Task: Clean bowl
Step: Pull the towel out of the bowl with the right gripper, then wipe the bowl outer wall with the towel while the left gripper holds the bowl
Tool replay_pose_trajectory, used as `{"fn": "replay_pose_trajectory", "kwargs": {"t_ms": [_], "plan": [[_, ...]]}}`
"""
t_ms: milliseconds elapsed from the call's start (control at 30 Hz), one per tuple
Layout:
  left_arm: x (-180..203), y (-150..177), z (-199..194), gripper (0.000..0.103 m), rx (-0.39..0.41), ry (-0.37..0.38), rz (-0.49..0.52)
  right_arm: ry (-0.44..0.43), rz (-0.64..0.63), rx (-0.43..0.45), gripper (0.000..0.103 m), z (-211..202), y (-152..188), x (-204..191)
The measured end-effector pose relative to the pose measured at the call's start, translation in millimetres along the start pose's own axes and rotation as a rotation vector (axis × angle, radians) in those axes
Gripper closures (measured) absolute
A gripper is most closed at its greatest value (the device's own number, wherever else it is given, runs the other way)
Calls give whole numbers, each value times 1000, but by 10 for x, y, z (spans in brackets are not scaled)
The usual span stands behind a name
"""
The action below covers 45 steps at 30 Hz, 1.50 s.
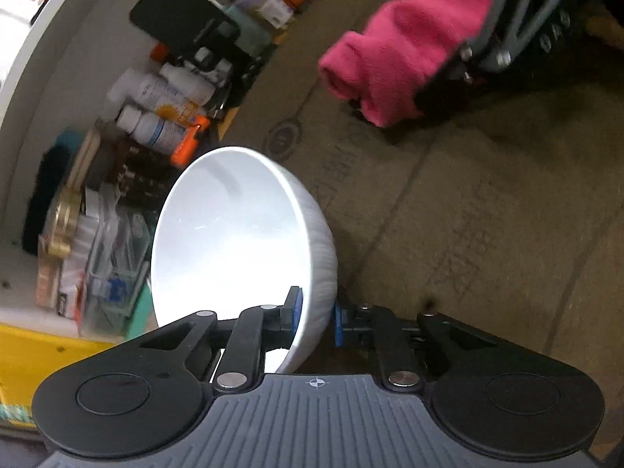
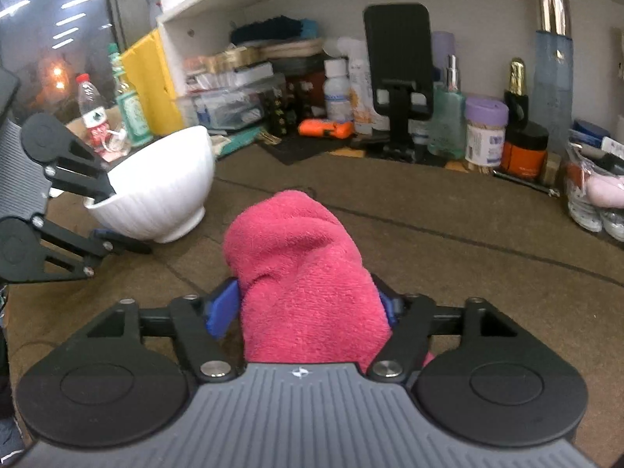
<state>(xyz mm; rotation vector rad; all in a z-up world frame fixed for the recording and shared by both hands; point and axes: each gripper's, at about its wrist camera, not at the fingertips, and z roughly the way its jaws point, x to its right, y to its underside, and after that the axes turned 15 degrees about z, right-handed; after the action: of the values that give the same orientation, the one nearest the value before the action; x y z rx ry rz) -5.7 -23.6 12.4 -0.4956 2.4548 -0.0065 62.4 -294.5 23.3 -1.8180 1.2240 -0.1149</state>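
Left tongs (image 1: 316, 321) clench bowl (image 1: 241, 241) rim, right tongs (image 2: 308, 308) grasp pink cloth (image 2: 300, 273), bottles (image 2: 448, 117) behind.

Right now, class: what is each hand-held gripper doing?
Left hand-held gripper: closed on the white bowl's rim.
Right hand-held gripper: holding the pink cloth.

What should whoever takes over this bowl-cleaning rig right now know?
Left tool: shut on the rim of the white bowl, one pad inside, one outside; the bowl is tipped, its foot by the brown mat.
Right tool: shut on the folded pink cloth, held clear of the bowl.
Done: bowl and cloth both gripped.
Left: bring the cloth into the bowl, wipe the inside, set both down. Mind the bottles crowded behind.
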Motion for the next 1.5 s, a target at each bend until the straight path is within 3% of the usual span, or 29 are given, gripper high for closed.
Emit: {"fn": "replay_pose_trajectory", "kwargs": {"t_ms": [67, 133, 267, 367, 467, 600, 767, 900, 1067, 1267, 1367, 1500], "plan": [[-61, 11, 8, 86, 26, 7, -51, -19, 13, 5, 64, -4, -8, 36], [-126, 30, -23, 87, 66, 23, -141, -58, 38, 20, 78, -21, -19, 94], [-312, 141, -79, 88, 183, 84, -386, -59, -14, 62, 80, -103, 19, 20], [-454, 399, -167, 89, 315, 148, -617, -16, -117, 109, 80, -178, 22, -133], [-518, 856, -200, 88, 498, 252, -906, 21, -229, 134, 79, -202, 1, -292], [-416, 1161, -168, 83, 585, 294, -1044, 27, -486, 211, 79, -115, -4, -775], [-290, 1327, -168, 79, 606, 301, -1068, 48, -802, 295, 79, 104, 21, -1405], [-182, 1394, -231, 78, 597, 300, -1004, 41, -943, 258, 79, 203, 148, -1622], [-70, 1431, -315, 75, 546, 301, -865, -52, -1071, 176, 80, -172, 586, -1623], [50, 1405, -421, 74, 495, 267, -739, -135, -1122, 130, 80, -471, 1011, -1752], [99, 1377, -467, 74, 478, 244, -697, -109, -1084, 167, 79, -404, 923, -1809], [100, 1387, -482, 74, 470, 239, -666, -38, -913, 234, 79, -246, 548, -1771]]}}
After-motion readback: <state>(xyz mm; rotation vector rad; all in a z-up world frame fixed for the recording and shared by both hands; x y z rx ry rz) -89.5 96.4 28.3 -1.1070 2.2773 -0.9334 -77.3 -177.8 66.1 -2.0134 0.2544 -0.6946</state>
